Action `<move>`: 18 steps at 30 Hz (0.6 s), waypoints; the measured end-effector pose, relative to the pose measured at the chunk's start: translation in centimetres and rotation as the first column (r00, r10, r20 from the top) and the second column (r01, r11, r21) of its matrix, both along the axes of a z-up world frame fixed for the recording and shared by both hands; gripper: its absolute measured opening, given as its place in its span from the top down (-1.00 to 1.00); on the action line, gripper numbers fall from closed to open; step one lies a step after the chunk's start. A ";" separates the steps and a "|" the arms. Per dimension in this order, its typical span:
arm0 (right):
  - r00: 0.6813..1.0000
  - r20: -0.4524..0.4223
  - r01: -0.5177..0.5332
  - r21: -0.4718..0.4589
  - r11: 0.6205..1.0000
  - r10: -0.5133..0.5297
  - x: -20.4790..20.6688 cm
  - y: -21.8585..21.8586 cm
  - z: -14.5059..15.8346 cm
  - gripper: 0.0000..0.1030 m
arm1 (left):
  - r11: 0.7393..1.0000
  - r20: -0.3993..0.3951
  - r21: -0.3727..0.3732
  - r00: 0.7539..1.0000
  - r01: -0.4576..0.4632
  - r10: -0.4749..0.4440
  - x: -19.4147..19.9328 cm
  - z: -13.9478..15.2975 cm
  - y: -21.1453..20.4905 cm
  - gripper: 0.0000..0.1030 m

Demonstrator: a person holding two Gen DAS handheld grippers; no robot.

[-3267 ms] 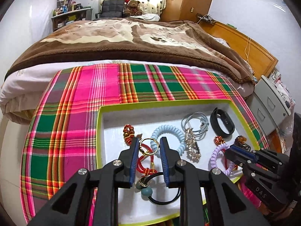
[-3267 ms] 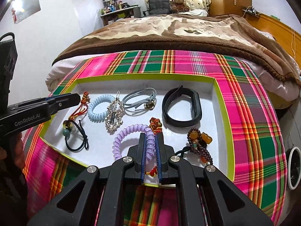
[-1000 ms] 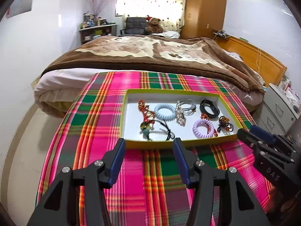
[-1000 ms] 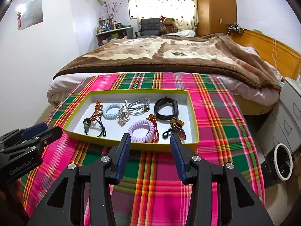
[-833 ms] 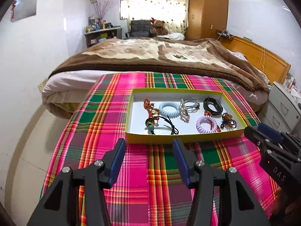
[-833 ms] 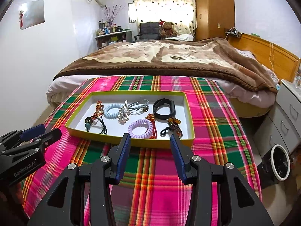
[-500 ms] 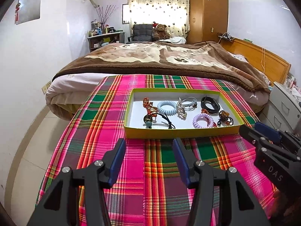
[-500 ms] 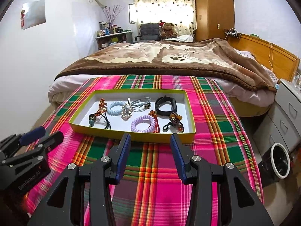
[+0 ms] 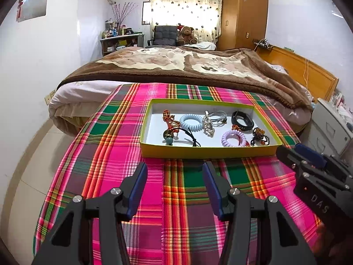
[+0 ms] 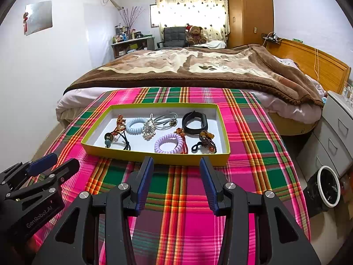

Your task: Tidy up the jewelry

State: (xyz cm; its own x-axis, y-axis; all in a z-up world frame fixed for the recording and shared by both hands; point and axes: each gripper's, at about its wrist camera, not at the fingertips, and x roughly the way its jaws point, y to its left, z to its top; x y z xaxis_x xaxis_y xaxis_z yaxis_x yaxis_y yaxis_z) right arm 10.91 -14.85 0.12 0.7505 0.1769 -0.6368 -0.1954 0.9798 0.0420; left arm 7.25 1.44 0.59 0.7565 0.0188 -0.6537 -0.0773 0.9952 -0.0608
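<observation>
Nearest the lens, left gripper held with jaws spread wide, blue pads facing each other across bare plaid, nothing between them. Right gripper likewise parted wide and empty, tips just short of the near wall of the tray. Seen from the left wrist view, right gripper off at the right edge, well apart from the left one; seen from the right wrist view, left gripper low at the left edge. Both poised over the plaid cloth, pink, green and orange, covering a table.

Further out, yellow-rimmed tray with white floor, resting flat on the cloth. Inside, all the jewelry laid out loose:
- at the left end, an orange-red knotted charm with a black cord and teal bead lying just in front of it;
- beside that, a pale blue coil bracelet;
- then a silver sparkly piece with a grey looped bangle behind it;
- toward the right, a black band at the back;
- in front, a lilac coil bracelet, touching a small red-orange charm;
- at the right front corner, a dark beaded bracelet with amber beads.

Beyond the table, bed under a brown blanket. At the right, wooden headboard and a grey drawer unit. Farthest back, teddy bear on a dark chair, curtained window, wooden wardrobe, cluttered shelf.
</observation>
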 end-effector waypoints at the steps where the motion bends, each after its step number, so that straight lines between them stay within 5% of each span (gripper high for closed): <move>1: 1.000 0.001 0.002 0.002 1.000 -0.002 0.0 0.0 0.0 0.14 | 1.000 0.003 0.005 1.000 -0.003 0.003 0.0 0.0 -0.1 -0.05; 18: 1.000 0.001 0.005 0.006 1.000 -0.005 -0.1 0.0 0.0 0.14 | 1.000 0.003 0.012 1.000 -0.023 0.023 -0.3 -0.1 0.0 -0.05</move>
State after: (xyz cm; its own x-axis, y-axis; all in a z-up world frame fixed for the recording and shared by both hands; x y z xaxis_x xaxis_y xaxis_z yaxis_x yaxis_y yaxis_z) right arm 10.79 -14.87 0.12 0.7522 0.1774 -0.6346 -0.1907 0.9805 0.0480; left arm 6.98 1.48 0.46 0.7575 0.0442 -0.6513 -0.0999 0.9938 -0.0488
